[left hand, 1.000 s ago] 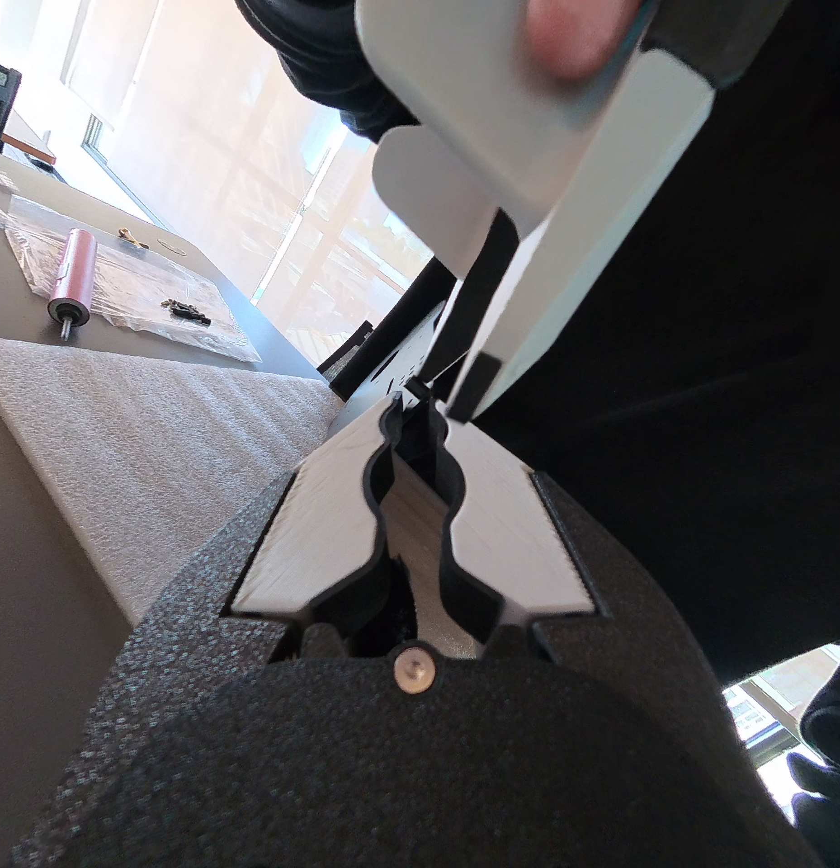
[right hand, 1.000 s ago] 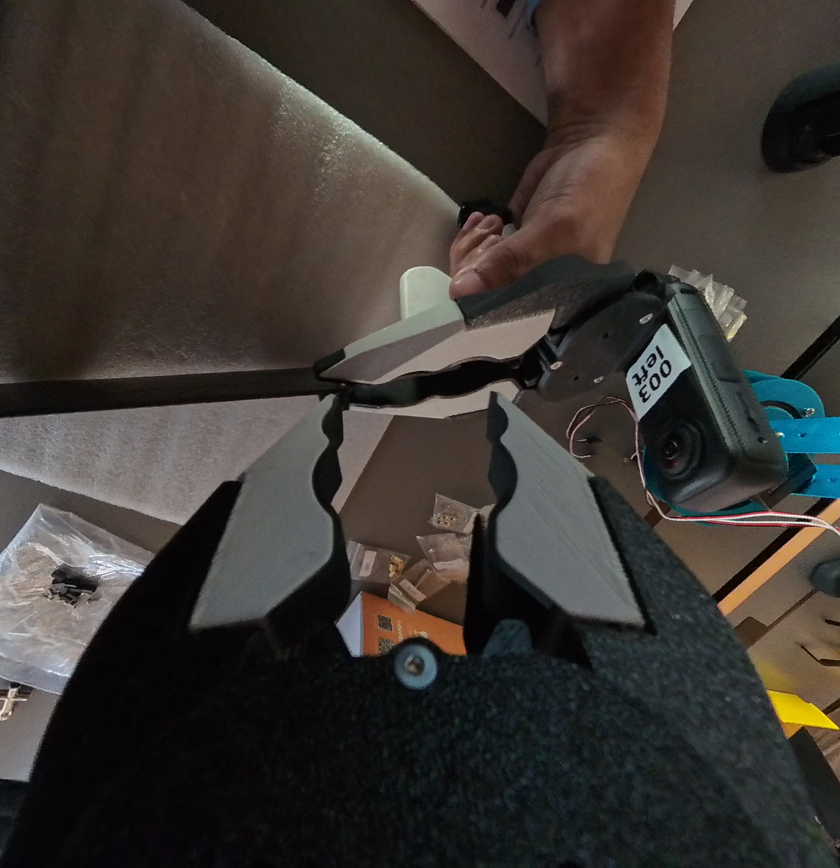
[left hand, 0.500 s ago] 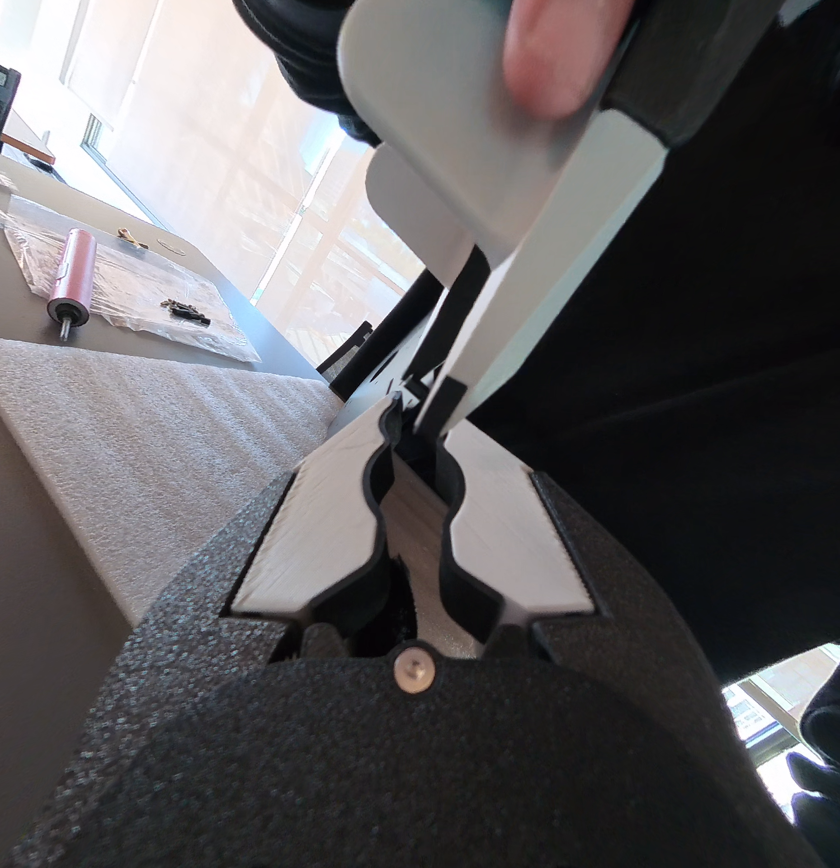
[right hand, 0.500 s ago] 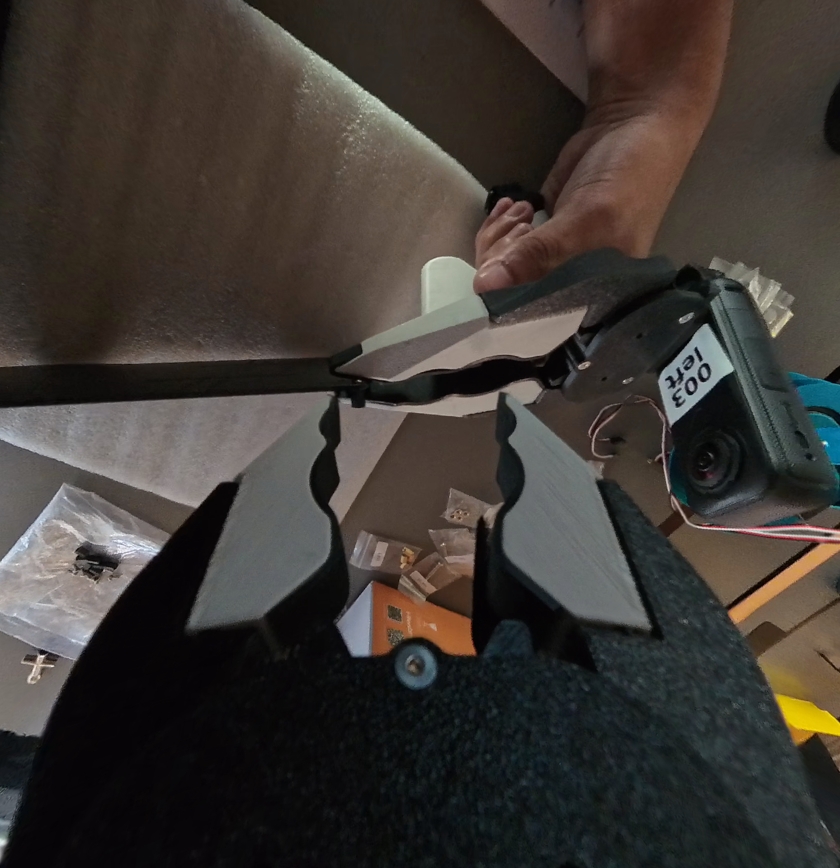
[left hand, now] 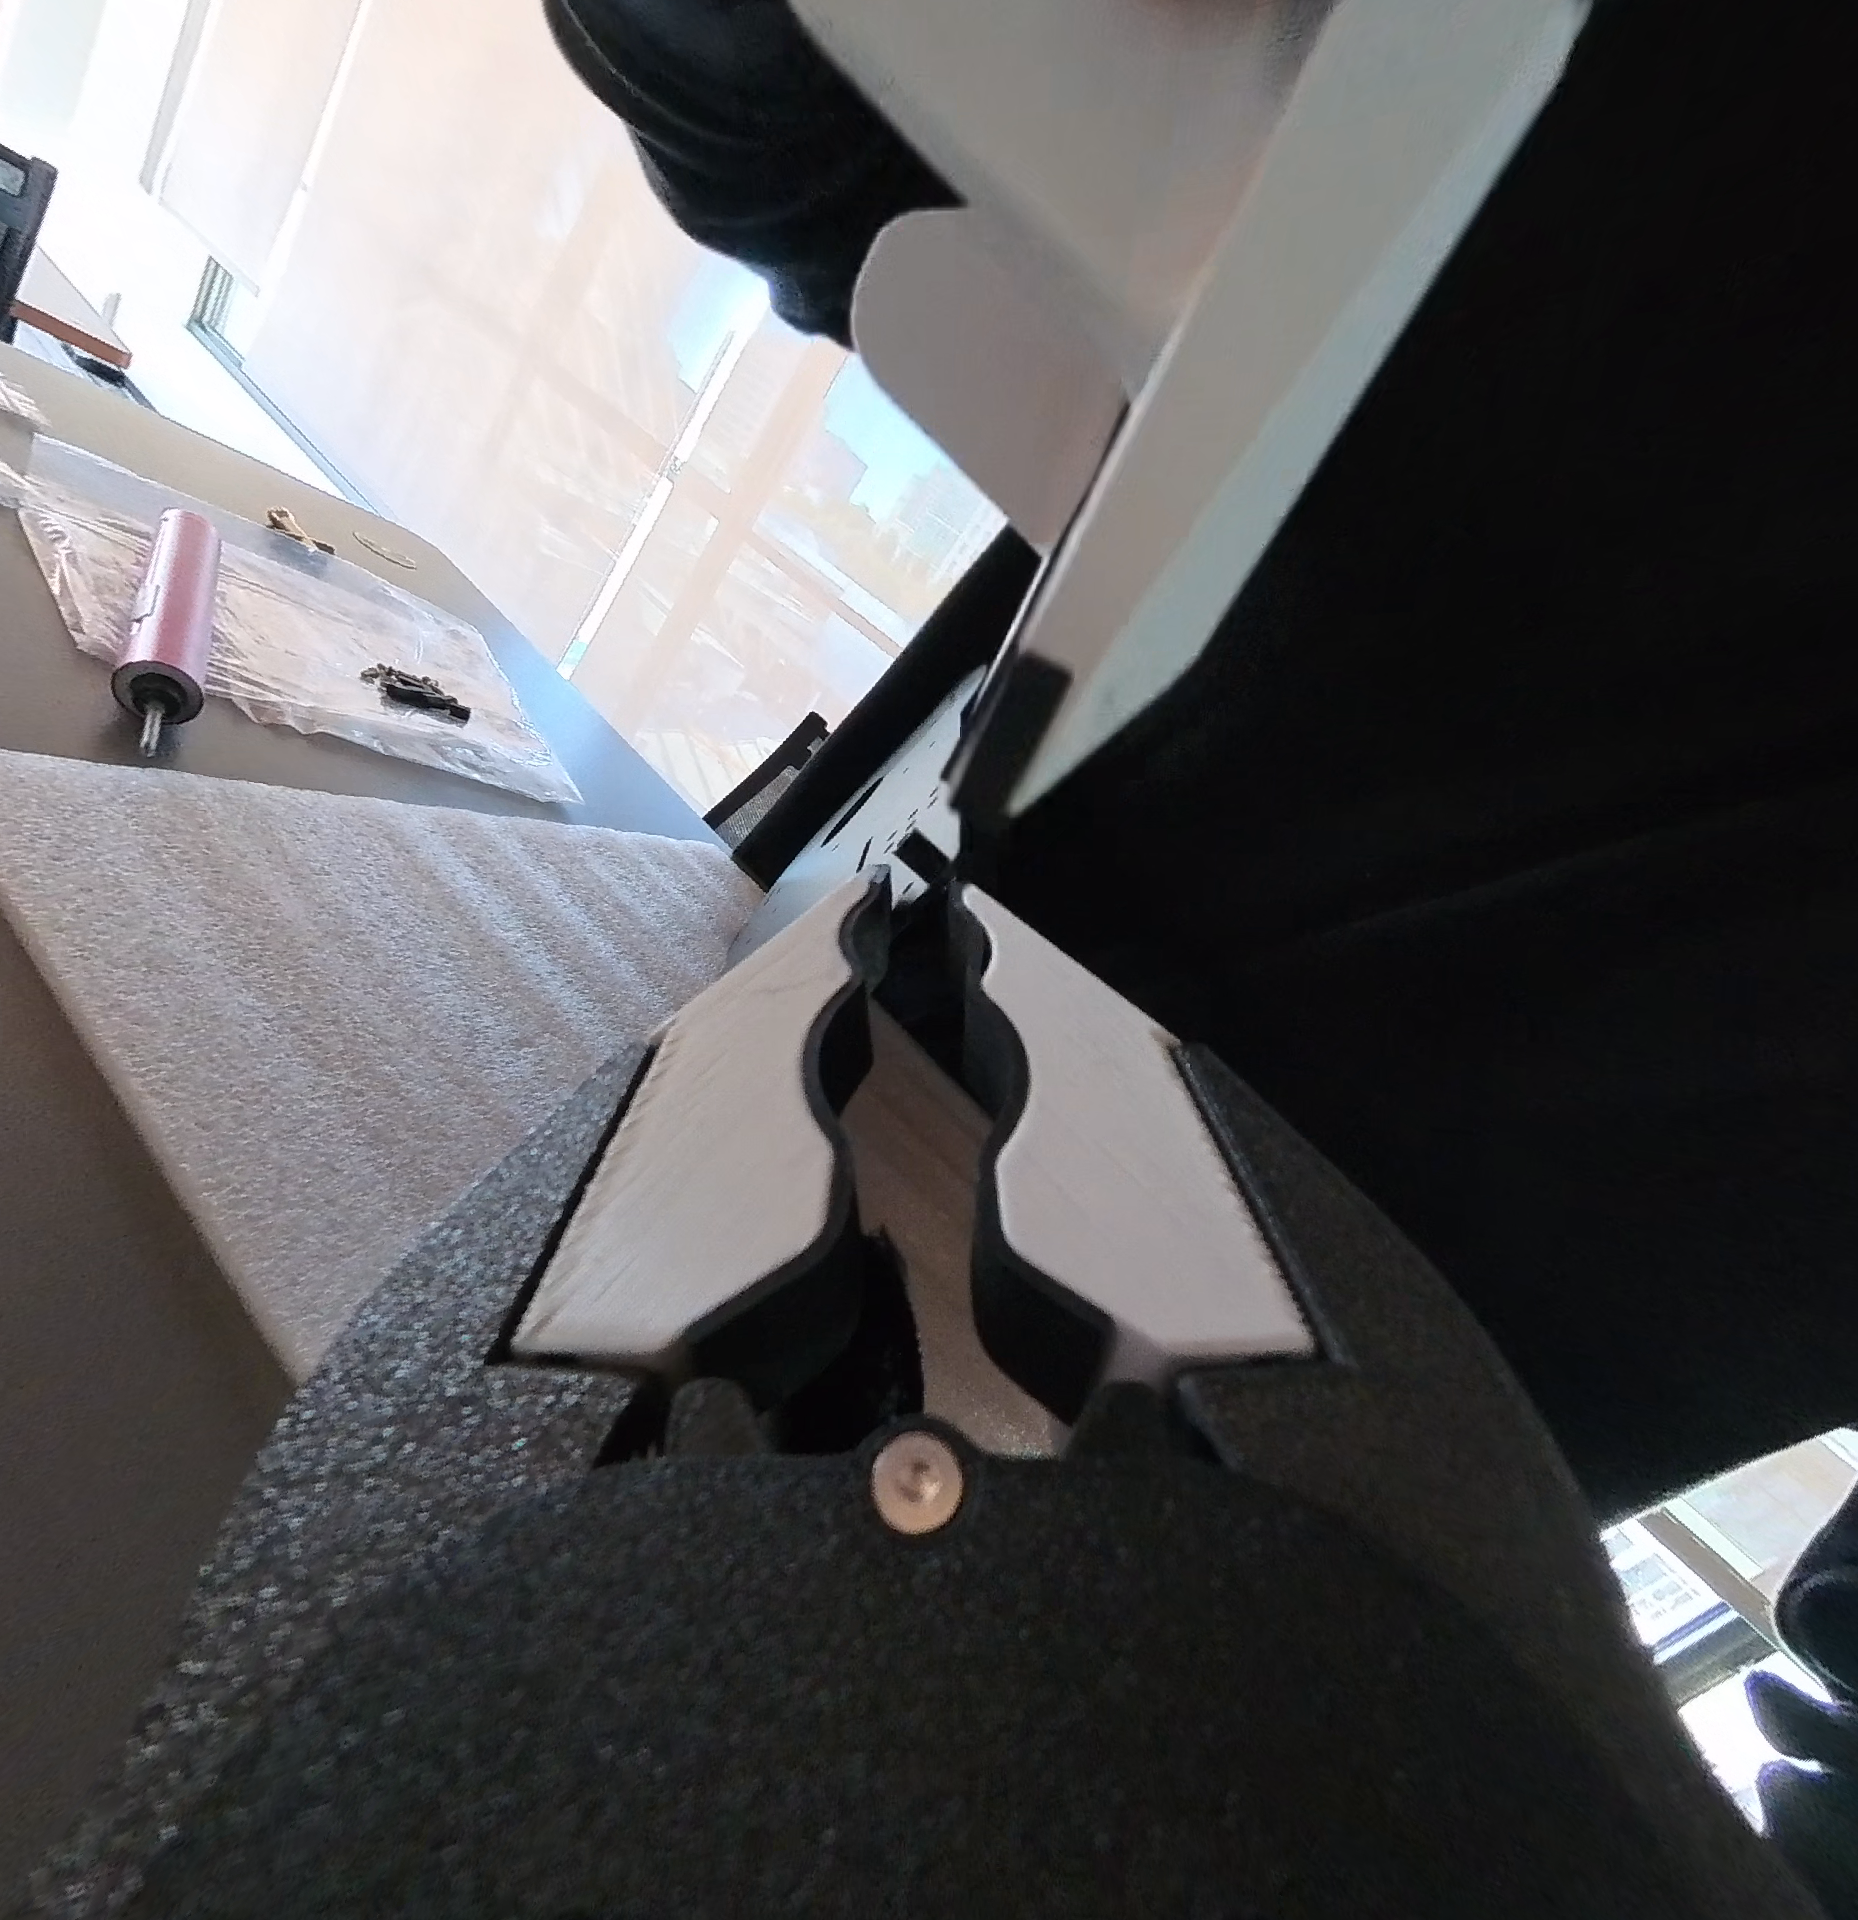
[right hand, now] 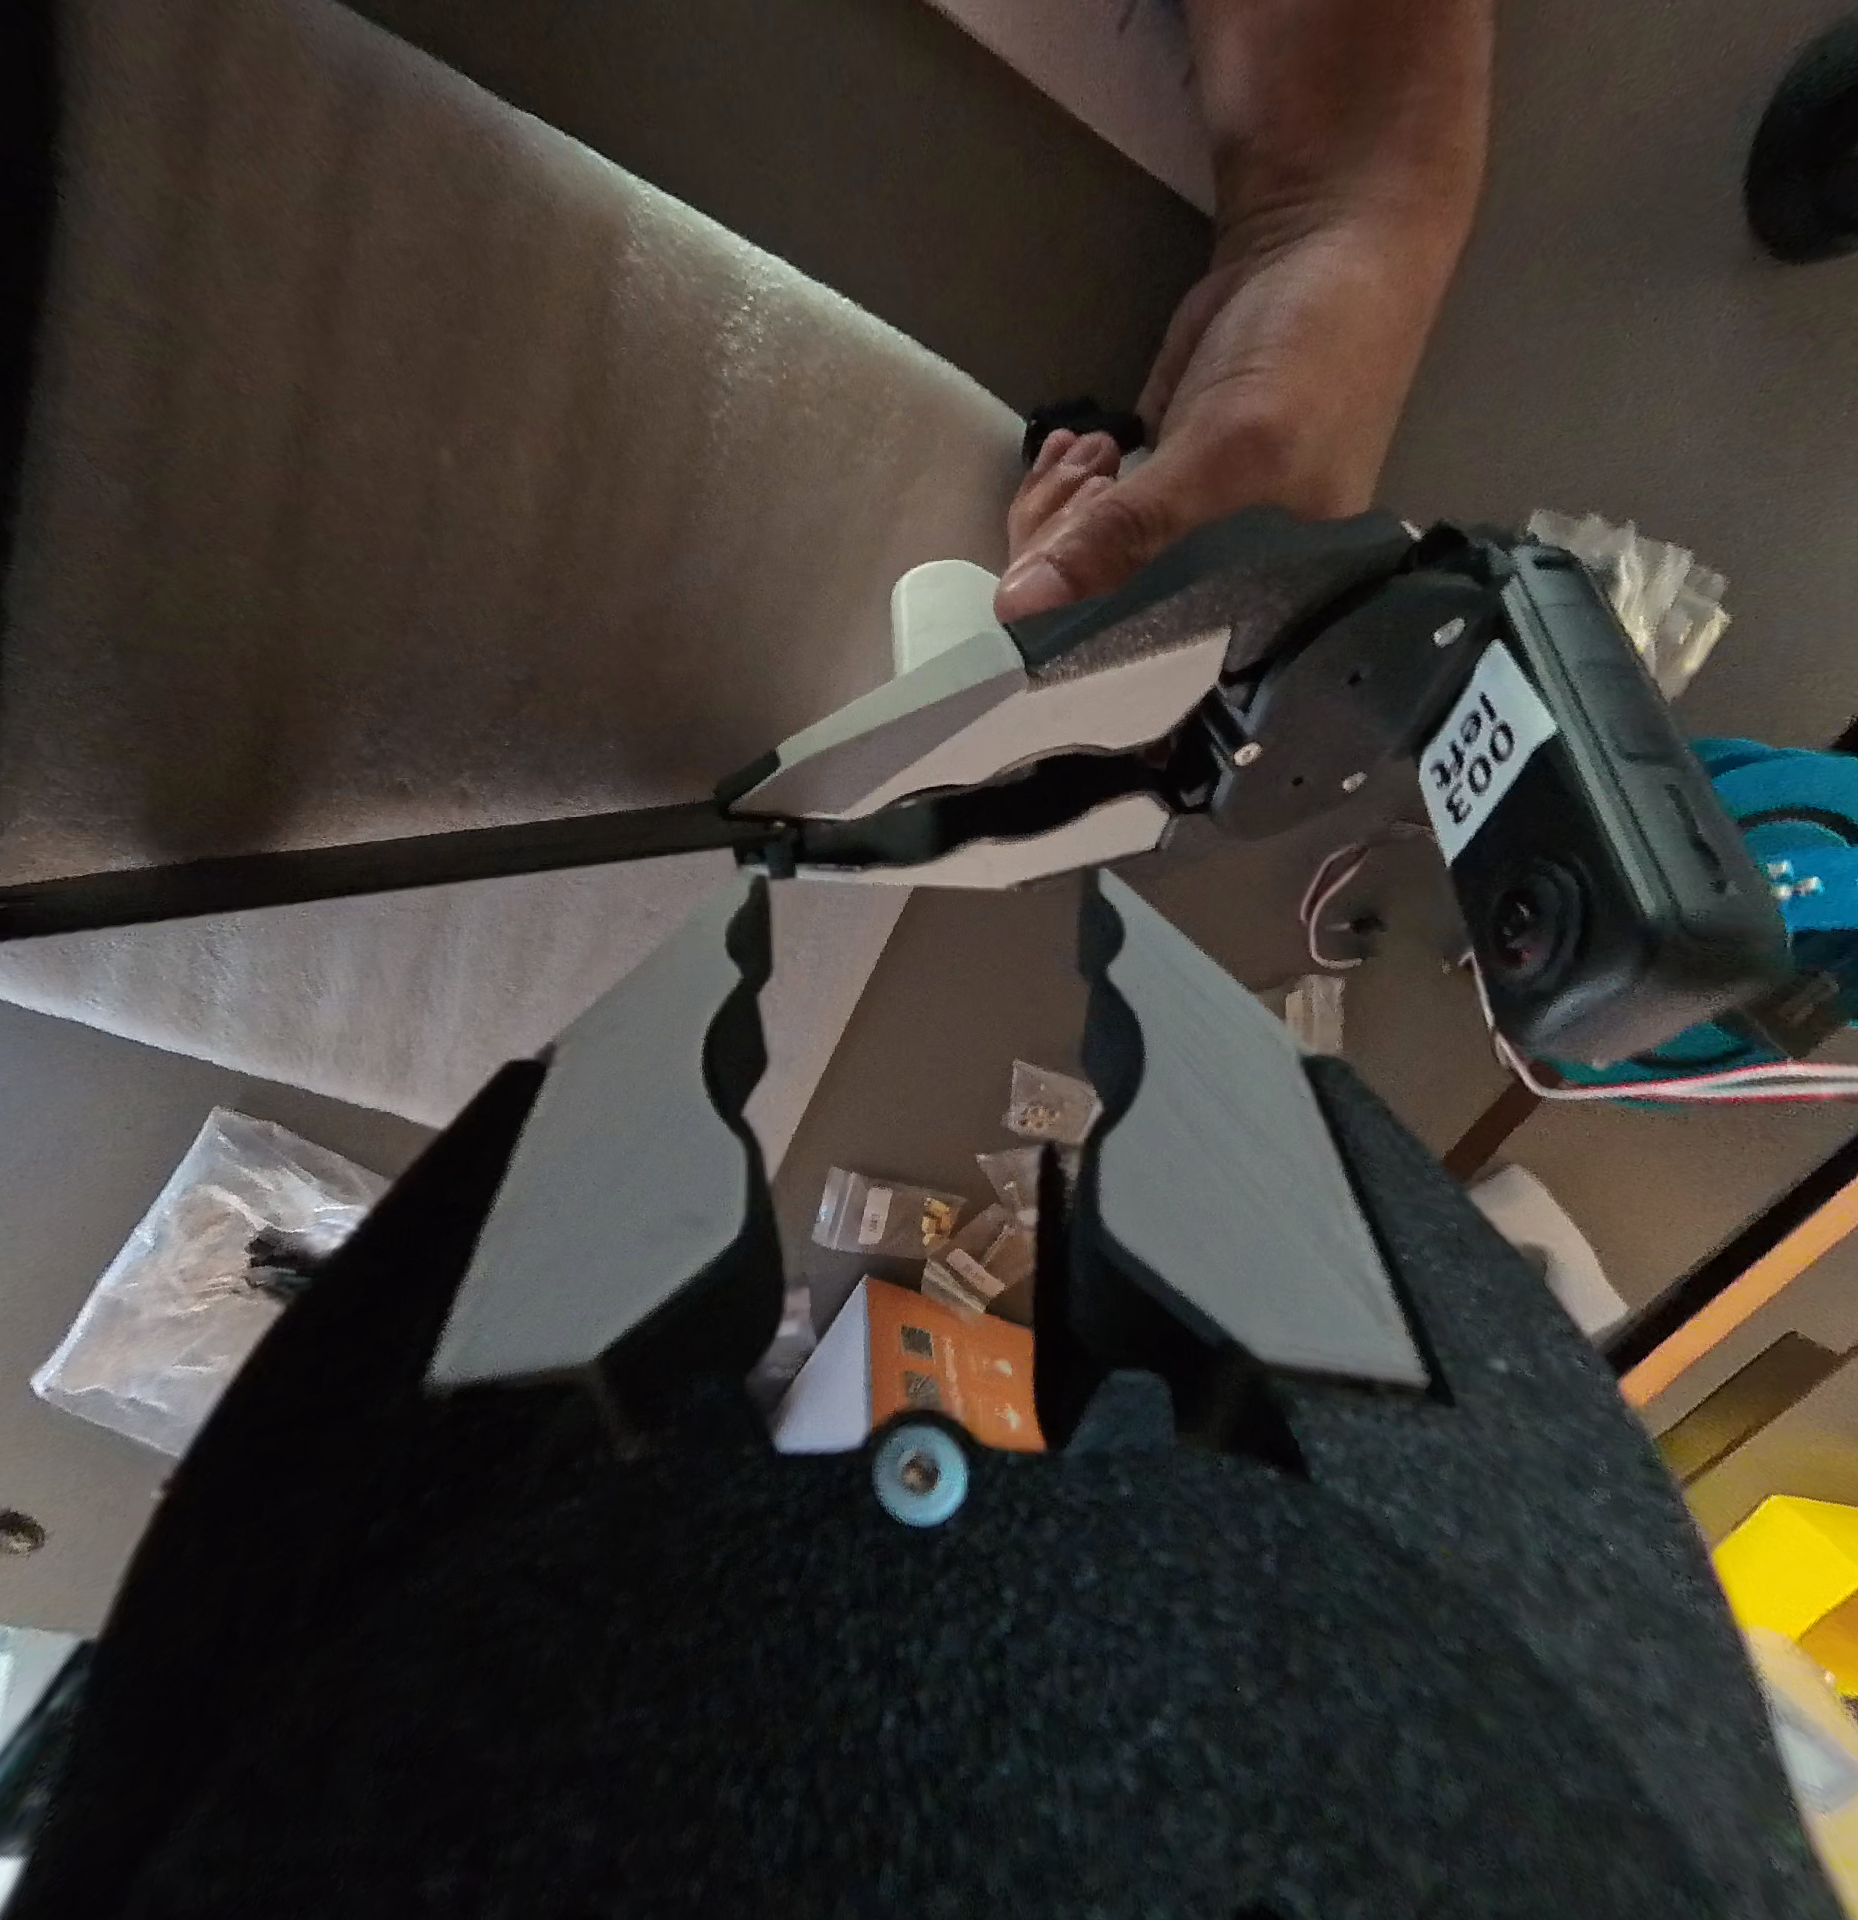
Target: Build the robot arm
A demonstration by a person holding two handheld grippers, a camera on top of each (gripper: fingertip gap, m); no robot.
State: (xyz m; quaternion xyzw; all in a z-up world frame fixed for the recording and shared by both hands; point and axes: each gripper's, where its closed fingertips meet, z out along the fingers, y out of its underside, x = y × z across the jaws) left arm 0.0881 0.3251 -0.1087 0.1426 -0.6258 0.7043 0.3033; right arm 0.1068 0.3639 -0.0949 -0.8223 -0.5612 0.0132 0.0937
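Black, flat strip (right hand: 343,868) is clamped at its end in the left hand-held gripper (right hand: 774,831), above white foam sheet (left hand: 312,935) on the grey worktop (left hand: 63,1195). Right hand-held gripper (right hand: 920,894) gapes empty just beside it. Bright windows (left hand: 551,343) lie beyond.

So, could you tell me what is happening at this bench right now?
A person holds a pair of tongs in each hand above a white foam sheet on a table. The left tongs, gripped by a hand, are shut on the end of a thin black bar. The right tongs are open, their tips right beside that clamped end. Small parts bags and a pink cylindrical tool lie on the table.
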